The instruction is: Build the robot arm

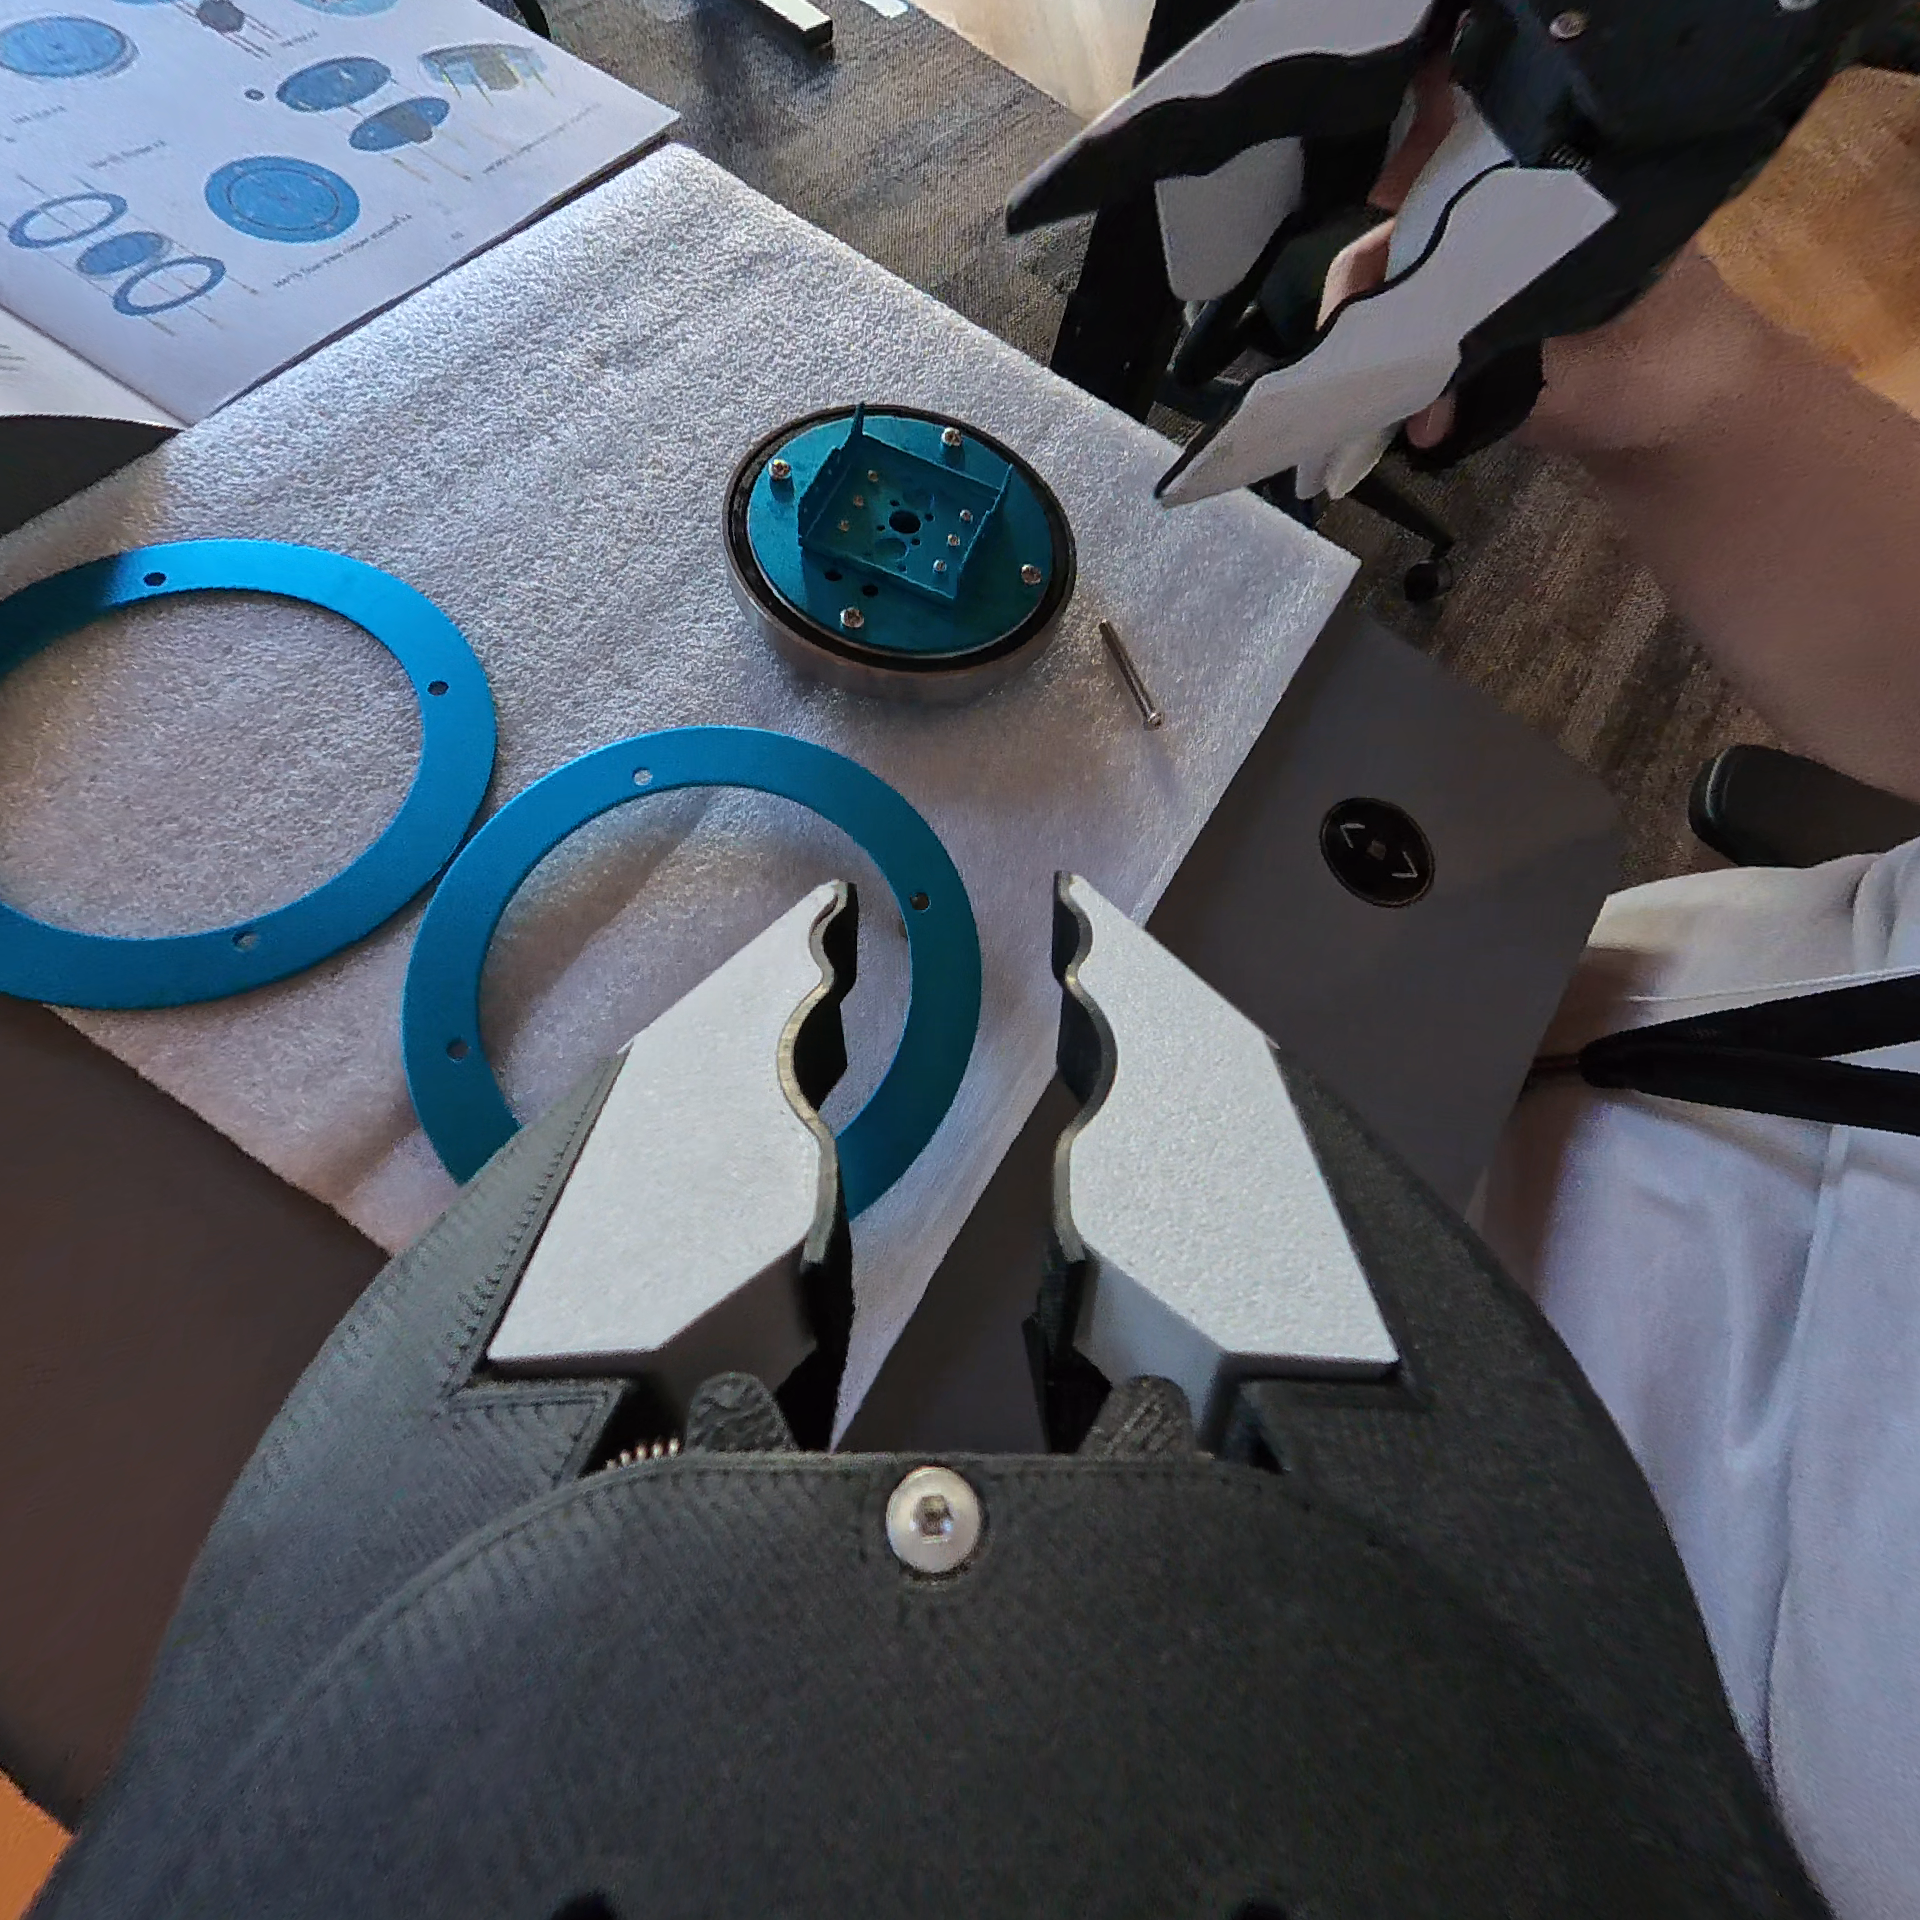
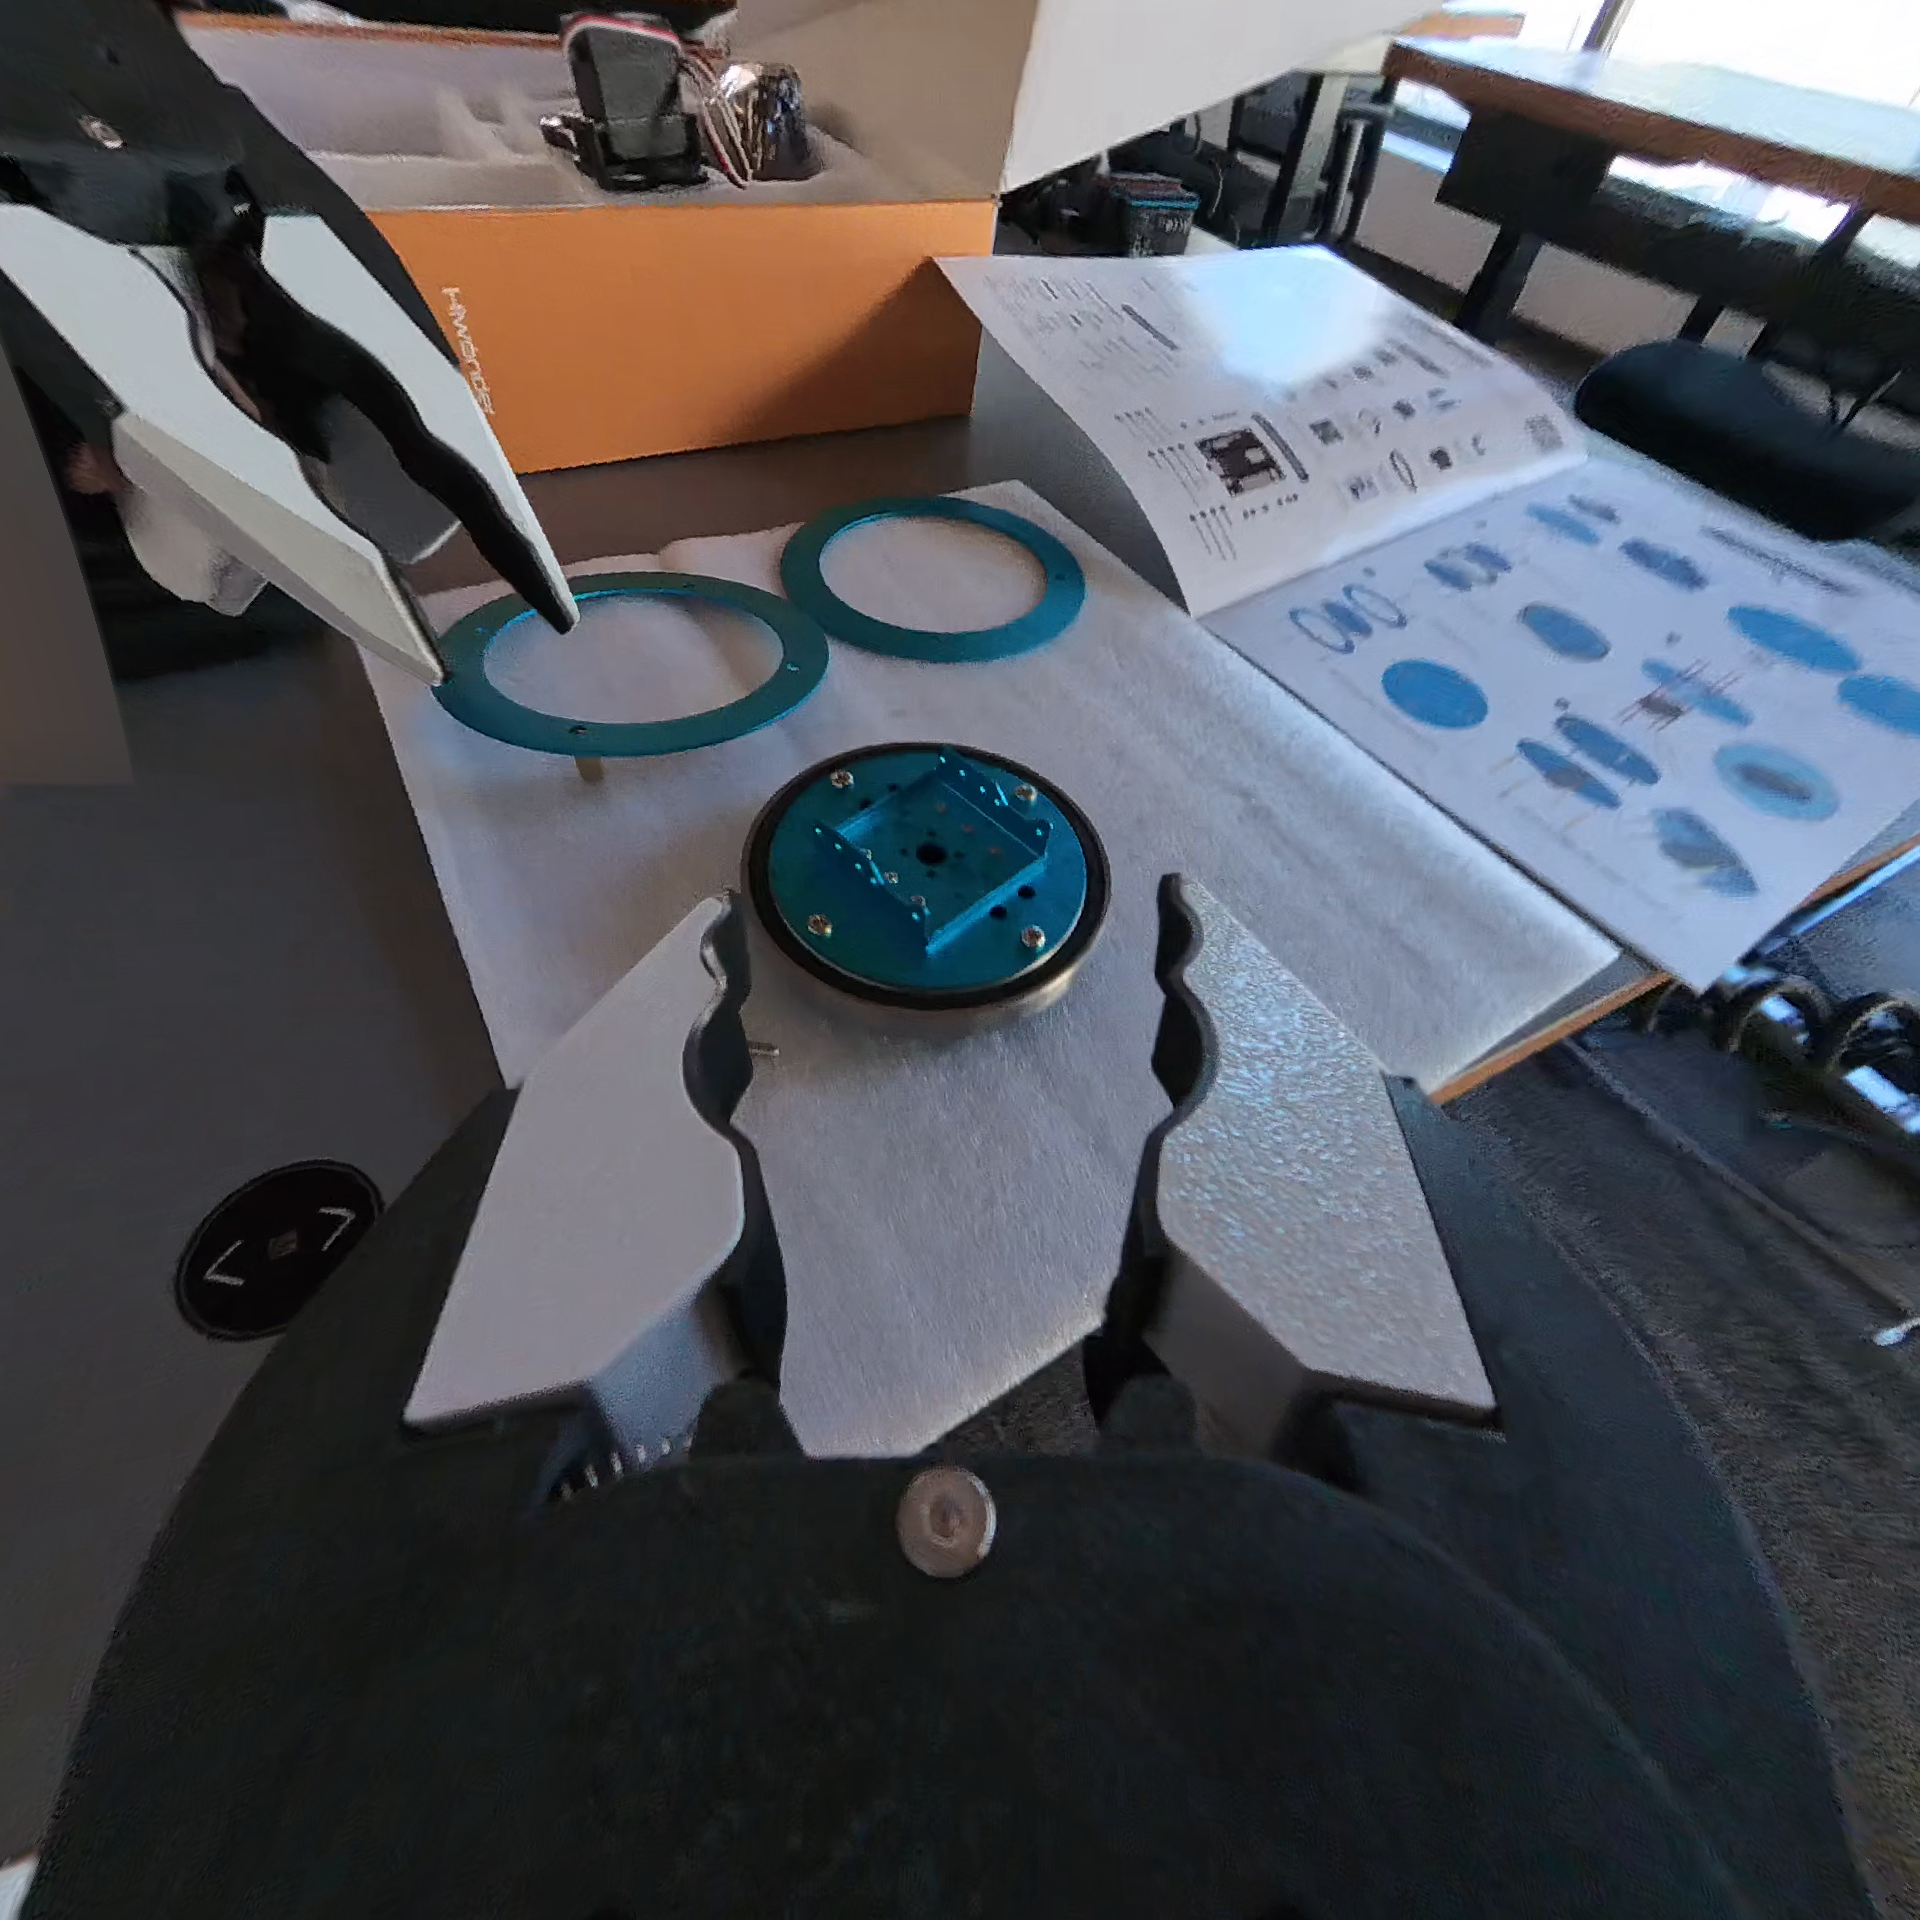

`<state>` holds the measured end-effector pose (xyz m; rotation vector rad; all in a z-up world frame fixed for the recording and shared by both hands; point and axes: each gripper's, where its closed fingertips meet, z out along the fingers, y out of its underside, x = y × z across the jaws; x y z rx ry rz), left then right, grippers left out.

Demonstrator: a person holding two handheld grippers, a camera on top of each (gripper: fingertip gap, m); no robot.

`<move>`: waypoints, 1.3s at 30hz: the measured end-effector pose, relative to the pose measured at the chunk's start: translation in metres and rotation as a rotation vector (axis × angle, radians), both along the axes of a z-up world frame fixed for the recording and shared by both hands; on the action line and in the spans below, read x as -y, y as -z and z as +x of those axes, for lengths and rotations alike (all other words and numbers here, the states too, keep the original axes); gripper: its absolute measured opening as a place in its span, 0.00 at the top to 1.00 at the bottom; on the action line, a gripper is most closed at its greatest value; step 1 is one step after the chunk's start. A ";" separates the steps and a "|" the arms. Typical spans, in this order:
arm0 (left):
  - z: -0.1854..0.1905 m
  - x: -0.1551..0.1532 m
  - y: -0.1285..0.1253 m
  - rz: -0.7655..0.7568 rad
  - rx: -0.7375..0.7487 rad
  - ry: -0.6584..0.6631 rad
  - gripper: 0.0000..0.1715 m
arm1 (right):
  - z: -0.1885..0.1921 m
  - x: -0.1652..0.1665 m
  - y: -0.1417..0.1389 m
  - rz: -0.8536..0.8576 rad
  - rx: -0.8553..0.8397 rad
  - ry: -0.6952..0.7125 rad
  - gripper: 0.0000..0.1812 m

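Between the parted fingers of the left gripper [image 1: 954, 904], nothing is being held; its tips are hovering at the rim of the nearer blue ring [image 1: 940, 997], one fingertip [image 2: 556, 613] over the ring's opening and the other at its outer edge. Whether either tip is touching the ring cannot be told. This ring is lying flat on a white foam sheet [image 1: 582, 416], just beside a second blue ring [image 1: 457, 748]. The right gripper [image 2: 940, 904] is also standing open and empty, its fingers framing a round base [image 2: 925, 883] that is carrying a blue disc with a square bracket and four screws on top. The base is resting on the same foam sheet, apart from both rings. A small metal pin [image 1: 1130, 673] is lying on the foam close to the base. An open instruction booklet [image 2: 1507, 582] is lying past the foam, and an orange box [image 2: 686, 312] is standing behind the rings. The foam is sitting on a dark table [image 2: 208, 935].
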<state>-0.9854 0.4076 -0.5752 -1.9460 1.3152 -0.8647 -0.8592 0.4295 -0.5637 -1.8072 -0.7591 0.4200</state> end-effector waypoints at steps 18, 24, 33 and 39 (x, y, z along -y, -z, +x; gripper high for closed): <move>0.019 -0.050 -0.103 0.204 0.458 -0.126 0.66 | -0.008 -0.007 0.023 -0.041 -0.001 -0.046 0.53; 0.037 -0.064 -0.096 0.121 0.429 -0.095 0.64 | 0.002 -0.015 0.018 -0.057 -0.035 -0.062 0.51; 0.028 -0.106 -0.084 0.177 0.374 -0.238 0.67 | 0.009 -0.035 0.000 -0.097 -0.247 -0.117 0.54; 0.021 -0.114 -0.076 0.072 0.488 -0.291 0.69 | 0.020 -0.059 -0.023 -0.059 -0.387 -0.107 0.59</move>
